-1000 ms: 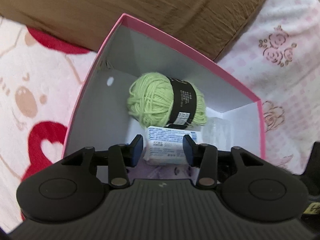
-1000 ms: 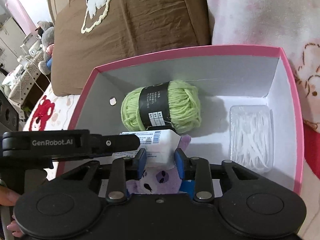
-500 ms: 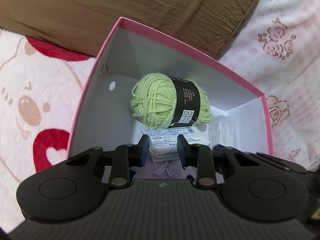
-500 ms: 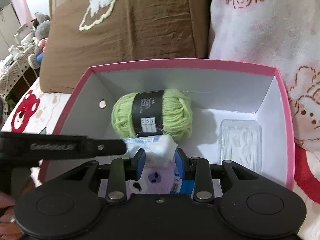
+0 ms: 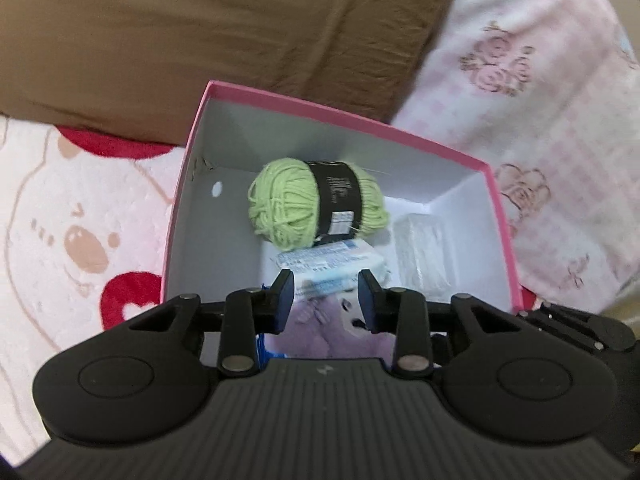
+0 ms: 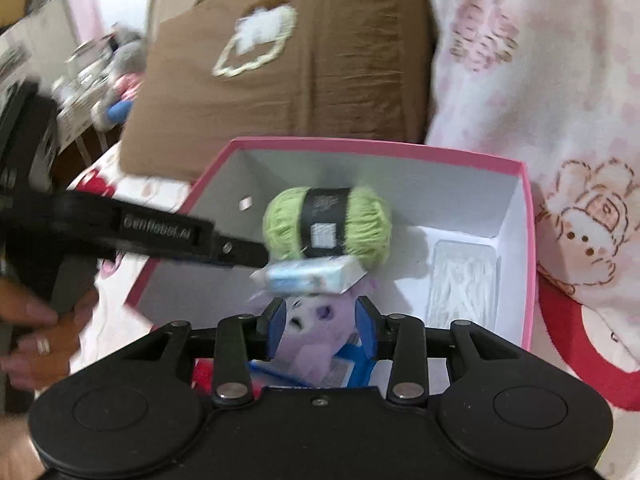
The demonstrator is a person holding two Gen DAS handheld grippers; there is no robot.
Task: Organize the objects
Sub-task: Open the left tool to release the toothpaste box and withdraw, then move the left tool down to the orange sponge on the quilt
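My left tongs [image 5: 325, 294] hover over the near end of the pink box [image 5: 344, 110], jaws easing apart, nothing pinched; the tissue packet [image 5: 332, 258] lies just beyond the tips. My right tongs [image 6: 321, 325] are also opening, the purple plush toy [image 6: 310, 334] sitting loosely between the blue pads [image 6: 366, 332], untouched as far as I can tell. The packet rests on the plush, against the green yarn ball [image 6: 326, 224]. A clear case of white sticks [image 6: 462, 284] lies at the box's right wall. A brown pillow [image 6: 288, 60] crowds the far rim, and the box sits on a pink blanket [image 5: 72, 232]. My left hand [image 6: 38, 320] shows at the edge.
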